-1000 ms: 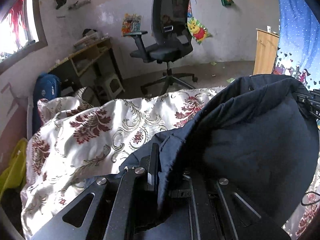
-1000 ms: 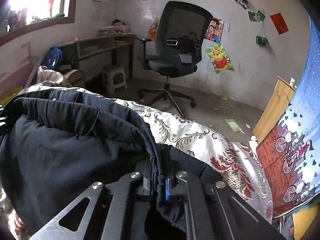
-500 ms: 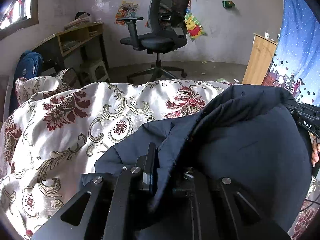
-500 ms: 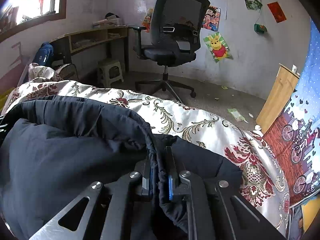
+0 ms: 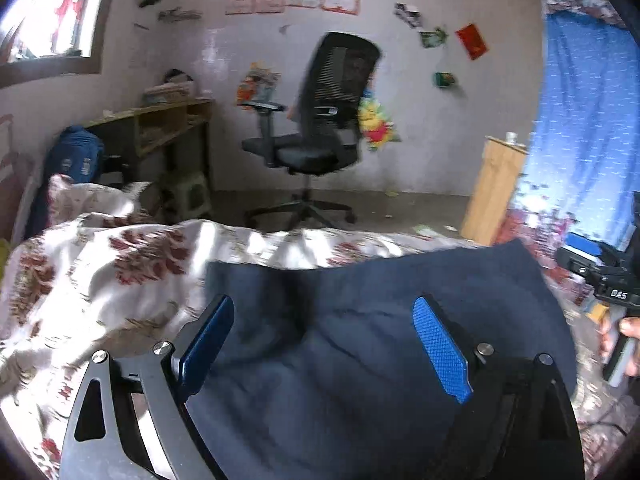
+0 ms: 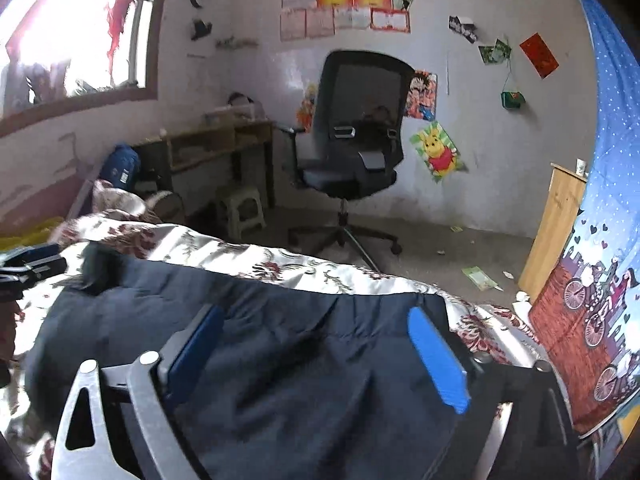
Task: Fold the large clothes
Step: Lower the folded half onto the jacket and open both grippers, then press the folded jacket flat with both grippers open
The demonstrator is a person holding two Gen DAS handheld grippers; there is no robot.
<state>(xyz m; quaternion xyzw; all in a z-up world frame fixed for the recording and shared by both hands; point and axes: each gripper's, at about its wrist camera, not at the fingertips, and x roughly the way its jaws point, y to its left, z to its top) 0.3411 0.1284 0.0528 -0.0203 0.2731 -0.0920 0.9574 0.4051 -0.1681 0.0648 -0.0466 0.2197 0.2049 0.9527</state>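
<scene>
We find both the left gripper (image 5: pixel 324 334) and right gripper (image 6: pixel 316 342) just sprung wide, pinching nothing, above the dark jacket (image 5: pixel 360 320). Risk, in our judgement: the padded fold creeps open on the slick floral bedspread (image 5: pixel 100 264).

Each hand-held gripper (image 5: pixel 324 340): black frame, triangular cutouts, silver screws, 2 blue textured pads (image 5: pixel 440 350).

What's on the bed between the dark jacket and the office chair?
In the right wrist view, only the flowered bedspread and then bare floor lie between the dark jacket and the office chair.
</scene>
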